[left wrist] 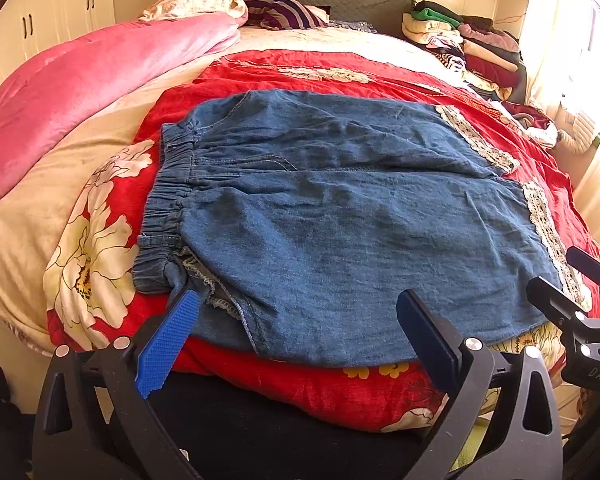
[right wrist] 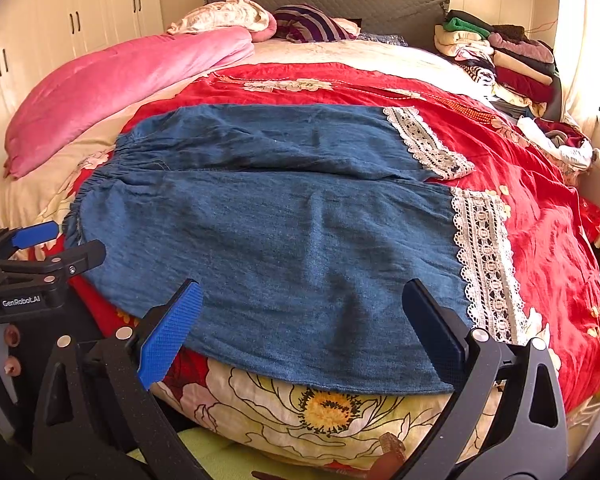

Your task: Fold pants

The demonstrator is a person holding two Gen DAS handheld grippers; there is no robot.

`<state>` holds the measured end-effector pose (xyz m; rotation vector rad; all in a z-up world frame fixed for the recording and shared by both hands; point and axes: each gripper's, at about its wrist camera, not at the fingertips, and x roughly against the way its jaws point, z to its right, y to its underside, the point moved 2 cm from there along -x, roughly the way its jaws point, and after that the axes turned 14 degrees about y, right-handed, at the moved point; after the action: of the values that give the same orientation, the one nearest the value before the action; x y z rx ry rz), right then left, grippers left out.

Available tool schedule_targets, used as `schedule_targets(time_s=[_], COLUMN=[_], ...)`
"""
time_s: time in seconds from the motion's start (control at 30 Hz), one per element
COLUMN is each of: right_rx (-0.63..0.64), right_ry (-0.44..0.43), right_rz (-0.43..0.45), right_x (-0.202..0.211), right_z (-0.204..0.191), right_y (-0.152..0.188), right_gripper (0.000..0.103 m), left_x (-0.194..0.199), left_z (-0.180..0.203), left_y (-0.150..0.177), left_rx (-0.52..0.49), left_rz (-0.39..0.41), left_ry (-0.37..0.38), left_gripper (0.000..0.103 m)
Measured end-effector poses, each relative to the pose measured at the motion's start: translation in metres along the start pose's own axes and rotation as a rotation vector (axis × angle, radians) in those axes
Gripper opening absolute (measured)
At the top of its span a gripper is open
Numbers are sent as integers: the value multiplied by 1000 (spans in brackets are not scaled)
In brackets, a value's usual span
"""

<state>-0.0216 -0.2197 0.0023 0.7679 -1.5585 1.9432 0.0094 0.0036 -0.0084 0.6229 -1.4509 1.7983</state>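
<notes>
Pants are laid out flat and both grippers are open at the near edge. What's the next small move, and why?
Probably close each gripper on the near edge of the denim pants: left gripper by the waistband, right gripper near the lace hem. Both stand open and empty, and the legs lie side by side, ready to fold over.

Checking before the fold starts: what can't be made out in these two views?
- Left wrist view: the near hem of the denim pants behind the left hand-held gripper.
- Right wrist view: the pants' underside against the red floral quilt.
- Both: items in the clothes pile, too small.
</notes>
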Motion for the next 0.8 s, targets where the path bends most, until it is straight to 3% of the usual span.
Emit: schedule_targets(time_s=[0.8], right_rx=[10], right_ry=[10], right_rz=[13], right_x=[-2], right_z=[-1], right_y=[-4], right_gripper=[95], left_x=[-1], left_z=[-2], left_y=[-1], left_rx=[-4], left_rz=[0], left_ry=[-10], left_gripper=[99])
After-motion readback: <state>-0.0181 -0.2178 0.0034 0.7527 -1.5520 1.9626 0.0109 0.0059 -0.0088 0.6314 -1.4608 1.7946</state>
